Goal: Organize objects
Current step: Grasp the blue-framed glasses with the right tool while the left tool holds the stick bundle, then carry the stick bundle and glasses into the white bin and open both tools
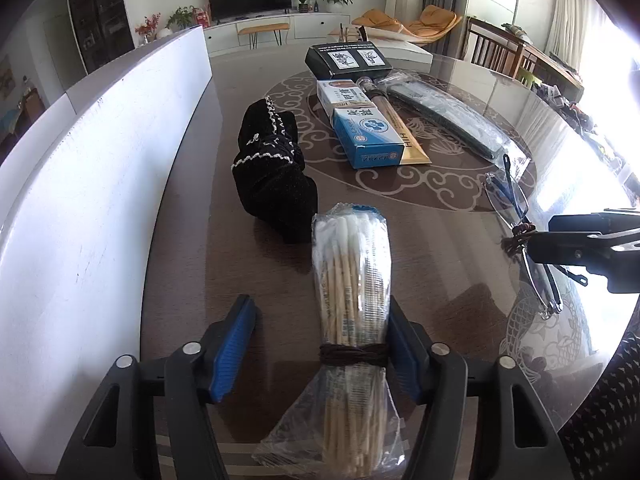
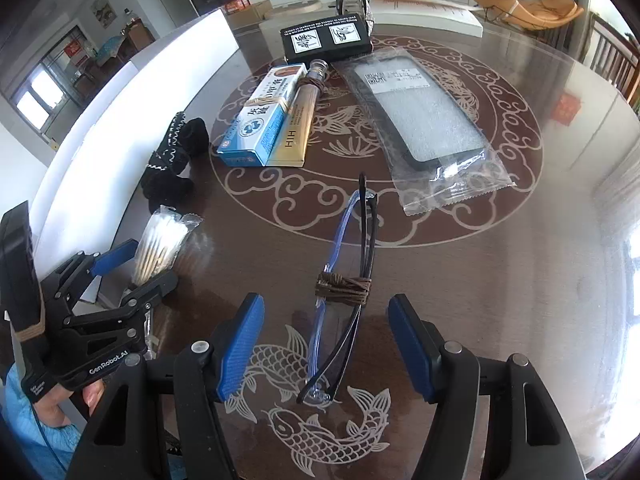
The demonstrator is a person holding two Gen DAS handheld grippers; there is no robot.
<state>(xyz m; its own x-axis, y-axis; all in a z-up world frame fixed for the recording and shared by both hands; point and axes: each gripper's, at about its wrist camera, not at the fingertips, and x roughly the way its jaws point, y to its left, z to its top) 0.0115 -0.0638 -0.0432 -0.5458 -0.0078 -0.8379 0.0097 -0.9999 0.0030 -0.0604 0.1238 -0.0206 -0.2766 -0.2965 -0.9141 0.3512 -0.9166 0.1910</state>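
A plastic pack of cotton swabs (image 1: 350, 280) tied with brown cord lies on the table between the open fingers of my left gripper (image 1: 324, 344); the right pad touches the pack and the left pad stands apart. The pack also shows in the right wrist view (image 2: 160, 246). Folded blue-framed glasses (image 2: 344, 288) tied with brown cord lie between the open fingers of my right gripper (image 2: 326, 344), touching neither pad. The glasses also show at the right of the left wrist view (image 1: 516, 208).
On the round glass-topped table (image 2: 520, 280) lie a black cloth pouch (image 1: 276, 176), a blue and white box (image 1: 360, 124) tied to a gold box and a tube, a black box (image 2: 324, 38) and a bagged phone case (image 2: 424, 128). A white panel (image 1: 80, 200) stands along the left.
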